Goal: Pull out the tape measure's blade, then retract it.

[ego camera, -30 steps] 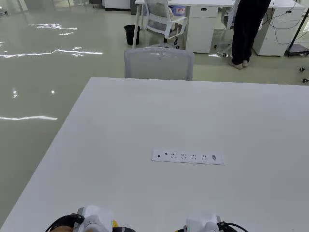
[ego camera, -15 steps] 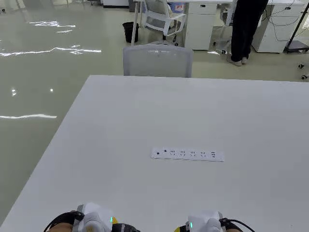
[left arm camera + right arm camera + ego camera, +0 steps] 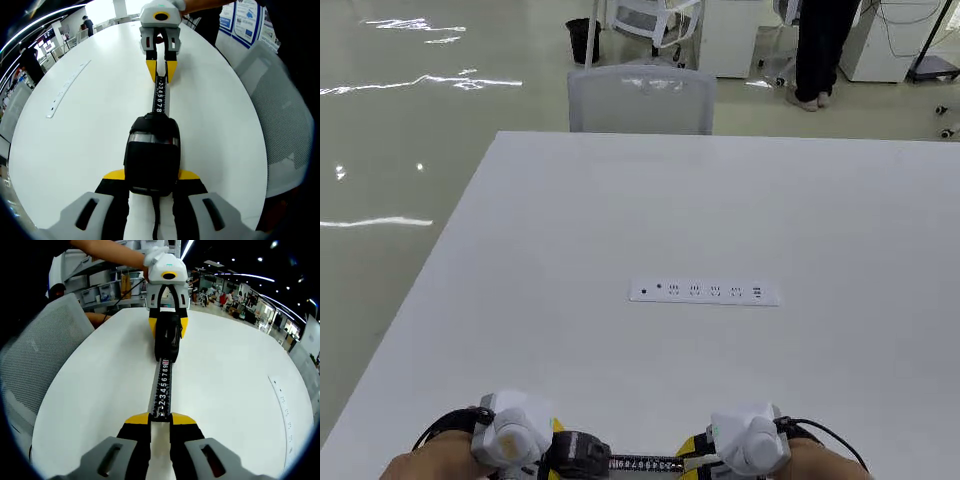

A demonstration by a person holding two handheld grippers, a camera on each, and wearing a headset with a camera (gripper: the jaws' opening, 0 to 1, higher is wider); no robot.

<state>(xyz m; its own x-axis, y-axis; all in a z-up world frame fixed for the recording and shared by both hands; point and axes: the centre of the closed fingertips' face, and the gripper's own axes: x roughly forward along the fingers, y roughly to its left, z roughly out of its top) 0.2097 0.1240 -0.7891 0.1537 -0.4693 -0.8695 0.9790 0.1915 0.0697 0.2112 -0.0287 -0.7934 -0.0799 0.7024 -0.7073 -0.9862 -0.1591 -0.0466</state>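
I count two grippers, one tape measure [image 3: 152, 150] and one blade [image 3: 161, 385]. The left gripper [image 3: 152, 176] clamps the tape measure's black body at the near edge of the table [image 3: 620, 200]. The right gripper [image 3: 160, 418] pinches the blade's tip, with a short stretch drawn out between them. One power strip [image 3: 704, 292] lies farther out, and one chair [image 3: 640, 100] stands beyond.

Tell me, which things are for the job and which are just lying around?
For the job:
- tape measure case, held in the left gripper
- blade, pinched at its end by the right gripper

Just lying about:
- power strip on the table
- grey chair
- black bin
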